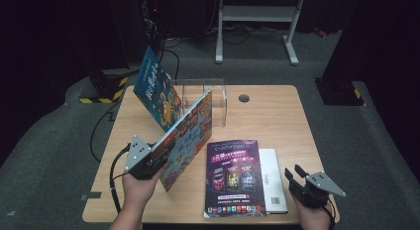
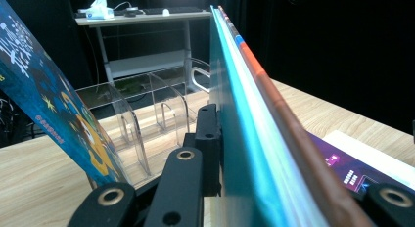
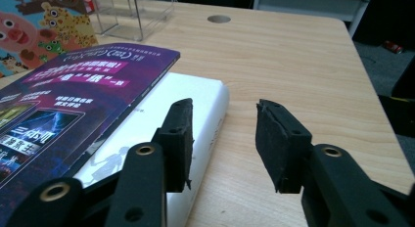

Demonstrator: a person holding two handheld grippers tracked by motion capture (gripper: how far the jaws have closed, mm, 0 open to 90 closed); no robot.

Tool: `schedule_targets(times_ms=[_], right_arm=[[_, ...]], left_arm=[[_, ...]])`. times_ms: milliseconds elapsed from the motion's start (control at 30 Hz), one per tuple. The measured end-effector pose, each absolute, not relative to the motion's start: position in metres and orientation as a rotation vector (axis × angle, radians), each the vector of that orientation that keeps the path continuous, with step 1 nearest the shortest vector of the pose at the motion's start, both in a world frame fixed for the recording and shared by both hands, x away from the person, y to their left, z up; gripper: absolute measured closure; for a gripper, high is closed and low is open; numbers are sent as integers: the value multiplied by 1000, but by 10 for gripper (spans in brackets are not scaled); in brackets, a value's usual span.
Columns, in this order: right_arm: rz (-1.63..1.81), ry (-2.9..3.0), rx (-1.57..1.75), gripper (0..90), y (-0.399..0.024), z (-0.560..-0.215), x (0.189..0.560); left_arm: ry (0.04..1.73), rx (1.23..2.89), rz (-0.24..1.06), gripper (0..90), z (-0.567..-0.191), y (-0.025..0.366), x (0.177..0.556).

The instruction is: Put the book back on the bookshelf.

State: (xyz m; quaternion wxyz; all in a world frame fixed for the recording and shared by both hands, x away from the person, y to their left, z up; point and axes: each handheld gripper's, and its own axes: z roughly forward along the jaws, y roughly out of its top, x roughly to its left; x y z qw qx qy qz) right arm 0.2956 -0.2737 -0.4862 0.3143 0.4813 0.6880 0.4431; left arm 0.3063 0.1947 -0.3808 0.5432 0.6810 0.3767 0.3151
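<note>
My left gripper [image 1: 157,155] is shut on the lower edge of a colourful picture book [image 1: 190,131], which it holds on edge, tilted, above the table's left half. In the left gripper view the book's teal cover and spine [image 2: 254,134] run up between the jaws. Behind it stands a clear acrylic rack [image 1: 208,93], and a blue book [image 1: 157,88] leans in the rack's left end. A purple magazine [image 1: 233,178] lies flat, partly over a white book [image 1: 273,173]. My right gripper [image 3: 222,134] is open and holds nothing, just right of the white book [image 3: 195,109].
The wooden table [image 1: 277,116] has a round cable hole [image 1: 243,97] near its back edge. Its right side is bare wood. A white desk frame [image 1: 257,22] and cables stand on the dark floor beyond.
</note>
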Motion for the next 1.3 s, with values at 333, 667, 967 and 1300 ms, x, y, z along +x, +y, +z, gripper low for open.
schedule_targets(times_ms=[333,667,967,1300], right_arm=[[1130,1834,1205,546,-275,-486,302],[1164,1831,1251,531,-279,-493,316],[1169,1800,1297,559,-285,-495,318],[1177,1805,1275,557,-281,-494,315]], left_arm=[[934,1589,748,787,-381,197,305],[935,1624,750,796,-378,189,301],[954,1615,761,806,-377,186,301],[970,1597,779,811,-370,178,302]])
